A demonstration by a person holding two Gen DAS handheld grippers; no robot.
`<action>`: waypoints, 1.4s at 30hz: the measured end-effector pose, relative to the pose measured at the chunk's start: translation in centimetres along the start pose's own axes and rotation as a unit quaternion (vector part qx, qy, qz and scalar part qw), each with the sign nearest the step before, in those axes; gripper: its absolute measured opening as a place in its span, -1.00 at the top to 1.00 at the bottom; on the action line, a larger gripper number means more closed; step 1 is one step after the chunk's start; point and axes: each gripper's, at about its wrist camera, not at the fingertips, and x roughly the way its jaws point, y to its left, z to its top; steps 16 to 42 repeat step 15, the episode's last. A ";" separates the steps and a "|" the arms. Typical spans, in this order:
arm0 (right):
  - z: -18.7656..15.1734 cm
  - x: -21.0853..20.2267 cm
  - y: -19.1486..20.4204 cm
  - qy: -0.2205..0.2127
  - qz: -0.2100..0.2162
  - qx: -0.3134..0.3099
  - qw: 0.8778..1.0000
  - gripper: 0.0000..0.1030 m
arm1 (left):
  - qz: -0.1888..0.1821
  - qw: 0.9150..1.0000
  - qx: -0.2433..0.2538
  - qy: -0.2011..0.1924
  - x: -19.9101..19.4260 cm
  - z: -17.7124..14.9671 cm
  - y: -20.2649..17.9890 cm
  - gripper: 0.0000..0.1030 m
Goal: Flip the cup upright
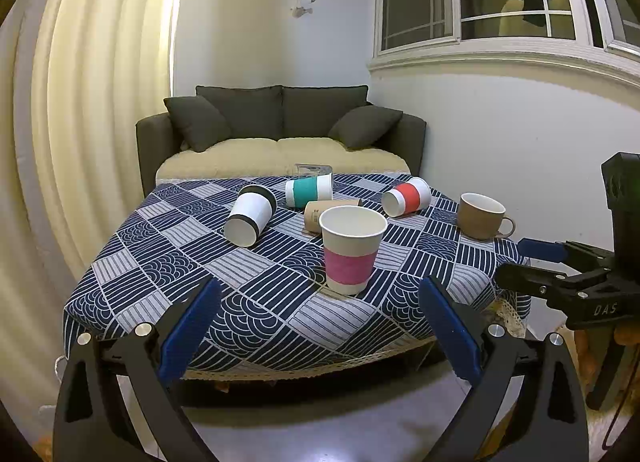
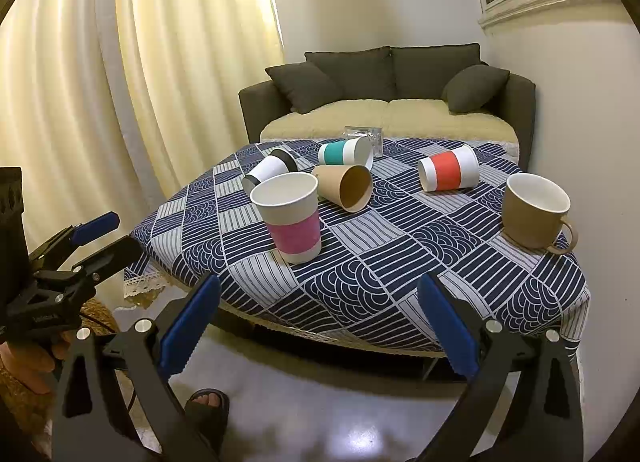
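A paper cup with a pink band [image 1: 351,248] [image 2: 291,217] stands upright near the table's front. Lying on their sides behind it are a white cup with black bands [image 1: 250,215] [image 2: 269,170], a teal-banded cup [image 1: 309,190] [image 2: 346,152], a plain brown cup [image 1: 318,214] [image 2: 344,186] and a red-banded cup [image 1: 406,196] [image 2: 448,168]. A brown mug [image 1: 482,216] [image 2: 534,210] stands upright at the right. My left gripper [image 1: 320,298] is open and empty, short of the pink cup. My right gripper [image 2: 318,294] is open and empty before the table's front edge.
The table has a blue and white patterned cloth [image 1: 256,302] [image 2: 400,262]. A clear glass object [image 1: 314,169] [image 2: 362,132] sits at its far edge. A dark sofa [image 1: 280,122] stands behind, curtains at the left, a window at the upper right. A sandalled foot [image 2: 206,402] is on the floor.
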 end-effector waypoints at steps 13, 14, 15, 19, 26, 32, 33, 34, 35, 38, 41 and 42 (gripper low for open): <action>0.0 0.1 0.0 0.002 -0.001 -0.001 1.000 -0.89 | 0.005 1.000 0.000 -0.002 0.0 0.0 0.0 -0.87; -0.1 0.1 0.1 0.002 -0.001 -0.001 1.000 -0.89 | 0.005 1.000 0.000 -0.001 0.0 0.0 0.0 -0.87; -0.1 0.1 0.0 0.002 0.000 -0.001 1.000 -0.89 | 0.004 1.000 0.001 -0.001 0.0 0.0 -0.1 -0.87; -0.1 0.1 0.0 0.002 0.000 -0.001 1.000 -0.89 | 0.004 1.000 0.001 -0.001 0.0 0.0 -0.1 -0.87; -0.1 0.1 0.0 0.002 0.000 -0.001 1.000 -0.89 | 0.004 1.000 0.001 -0.001 0.0 0.0 -0.1 -0.87; -0.1 0.1 0.0 0.002 0.000 -0.001 1.000 -0.89 | 0.004 1.000 0.001 -0.001 0.0 0.0 -0.1 -0.87; -0.1 0.1 0.0 0.002 0.000 -0.001 1.000 -0.89 | 0.004 1.000 0.001 -0.001 0.0 0.0 -0.1 -0.87; -0.1 0.1 0.0 0.002 0.000 -0.001 1.000 -0.89 | 0.004 1.000 0.001 -0.001 0.0 0.0 -0.1 -0.87; -0.1 0.1 0.0 0.002 0.000 -0.001 1.000 -0.89 | 0.004 1.000 0.001 -0.001 0.0 0.0 -0.1 -0.87; -0.1 0.1 0.0 0.002 0.000 -0.001 1.000 -0.89 | 0.004 1.000 0.001 -0.001 0.0 0.0 -0.1 -0.87; -0.1 0.1 0.0 0.002 0.000 -0.001 1.000 -0.89 | 0.004 1.000 0.001 -0.001 0.0 0.0 -0.1 -0.87; -0.1 0.1 0.0 0.002 0.000 -0.001 1.000 -0.89 | 0.004 1.000 0.001 -0.001 0.0 0.0 -0.1 -0.87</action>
